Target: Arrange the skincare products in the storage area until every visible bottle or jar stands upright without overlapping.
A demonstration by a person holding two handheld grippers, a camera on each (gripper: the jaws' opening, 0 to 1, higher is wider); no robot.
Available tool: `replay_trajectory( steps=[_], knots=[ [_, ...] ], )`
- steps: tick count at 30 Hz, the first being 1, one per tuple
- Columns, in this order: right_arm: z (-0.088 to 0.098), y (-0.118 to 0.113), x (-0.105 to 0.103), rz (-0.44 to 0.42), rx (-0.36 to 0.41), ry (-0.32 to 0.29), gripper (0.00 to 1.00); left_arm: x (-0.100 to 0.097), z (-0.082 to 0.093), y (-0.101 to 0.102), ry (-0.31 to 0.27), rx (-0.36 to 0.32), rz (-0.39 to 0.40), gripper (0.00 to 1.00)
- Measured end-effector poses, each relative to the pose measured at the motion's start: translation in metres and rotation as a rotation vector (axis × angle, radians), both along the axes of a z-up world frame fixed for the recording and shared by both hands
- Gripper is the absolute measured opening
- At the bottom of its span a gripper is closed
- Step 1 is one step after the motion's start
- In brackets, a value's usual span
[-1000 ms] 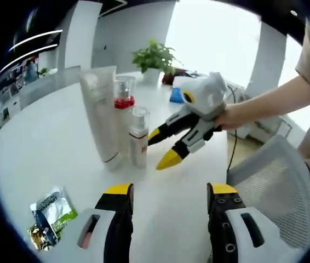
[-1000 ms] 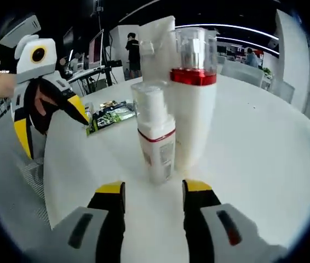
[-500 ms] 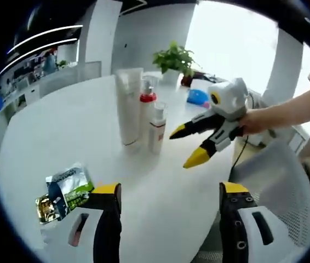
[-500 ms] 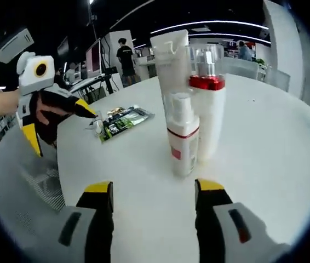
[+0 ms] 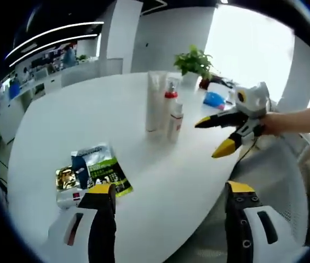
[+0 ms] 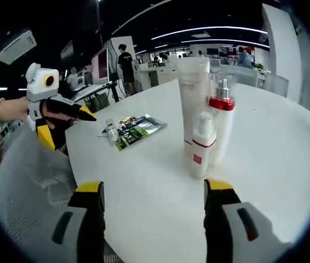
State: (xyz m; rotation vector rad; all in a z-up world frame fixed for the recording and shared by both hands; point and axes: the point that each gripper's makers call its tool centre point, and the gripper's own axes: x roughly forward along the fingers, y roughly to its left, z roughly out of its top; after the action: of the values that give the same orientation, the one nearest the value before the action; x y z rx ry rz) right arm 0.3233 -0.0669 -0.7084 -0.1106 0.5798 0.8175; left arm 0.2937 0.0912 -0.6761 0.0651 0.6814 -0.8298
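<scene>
Both grippers are held with their yellow-tipped jaws spread and nothing between them: the left gripper [image 5: 166, 189] over the near edge of the round white table [image 5: 62, 120], the right gripper [image 6: 155, 186] likewise over its own near edge.

Three skincare containers are seen standing upright in a tight cluster on the tabletop, well apart from both tools. In the right gripper view, the small white pump bottle with a red band [image 6: 200, 147] is nearest, the white bottle with a red collar and clear cap [image 6: 221, 121] just behind it, and the tall white tube standing on its cap [image 6: 192, 96] behind and beside those. Whether they touch cannot be told.

Green and gold foil sachets [image 5: 92, 172] lie flat near the left gripper.

Compared with a second ago, the cluster appears smaller and farther in both views; both grippers have been drawn back from it.

In the left gripper view, the right gripper is seen at the right, held in a hand [image 5: 270, 123] on an outstretched forearm. A potted green plant [image 5: 194, 64] stands at the far edge.
</scene>
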Motion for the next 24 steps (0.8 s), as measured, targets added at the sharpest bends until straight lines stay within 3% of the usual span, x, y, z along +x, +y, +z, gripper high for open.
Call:
replay_trajectory(
  steps=[13, 24],
  knots=[
    [0.018, 0.002, -0.027, -0.043, 0.032, -0.002, 0.87, -0.014, 0.011, 0.044, -0.009, -0.002, 0.102, 0.84],
    [0.037, -0.001, -0.037, -0.089, 0.057, -0.029, 0.92, -0.03, 0.015, 0.058, -0.024, -0.004, 0.124, 0.91]
  ],
)
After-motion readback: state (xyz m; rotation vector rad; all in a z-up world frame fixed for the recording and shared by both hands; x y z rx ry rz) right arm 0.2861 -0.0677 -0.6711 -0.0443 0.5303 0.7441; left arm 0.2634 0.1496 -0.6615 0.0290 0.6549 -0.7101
